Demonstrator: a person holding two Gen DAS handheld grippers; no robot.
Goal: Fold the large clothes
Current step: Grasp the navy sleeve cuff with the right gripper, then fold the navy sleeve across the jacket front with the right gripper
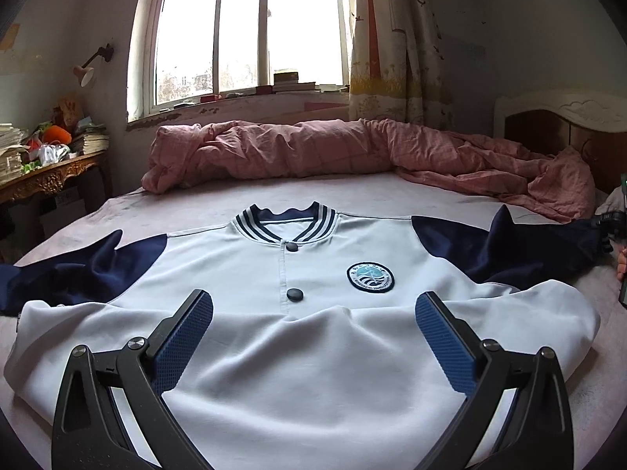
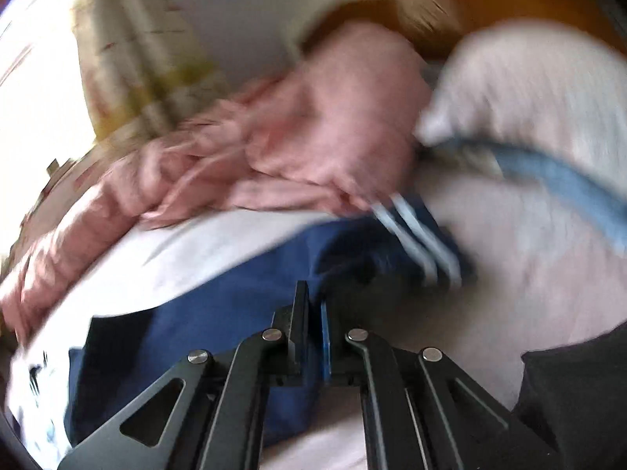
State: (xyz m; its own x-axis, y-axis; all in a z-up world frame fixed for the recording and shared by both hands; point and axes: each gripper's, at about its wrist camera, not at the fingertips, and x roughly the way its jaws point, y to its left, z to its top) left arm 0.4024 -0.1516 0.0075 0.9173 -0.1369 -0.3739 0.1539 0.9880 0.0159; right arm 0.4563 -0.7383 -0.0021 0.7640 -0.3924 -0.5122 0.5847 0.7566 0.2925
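Note:
A white jacket (image 1: 313, 344) with navy sleeves, a striped collar and a round chest badge lies front up, spread flat on the bed. My left gripper (image 1: 313, 305) is open above its lower front and holds nothing. In the blurred right wrist view, my right gripper (image 2: 315, 305) is shut on the navy sleeve (image 2: 219, 305), near its striped cuff (image 2: 415, 239). The same sleeve (image 1: 509, 250) reaches to the right edge of the left wrist view, where part of the right gripper (image 1: 611, 227) shows.
A rumpled pink quilt (image 1: 352, 149) runs along the far side of the bed (image 1: 164, 211) under the window. A headboard (image 1: 564, 117) stands at the right. A cluttered wooden side table (image 1: 47, 172) stands at the left. A pale pillow (image 2: 529, 98) lies beyond the sleeve.

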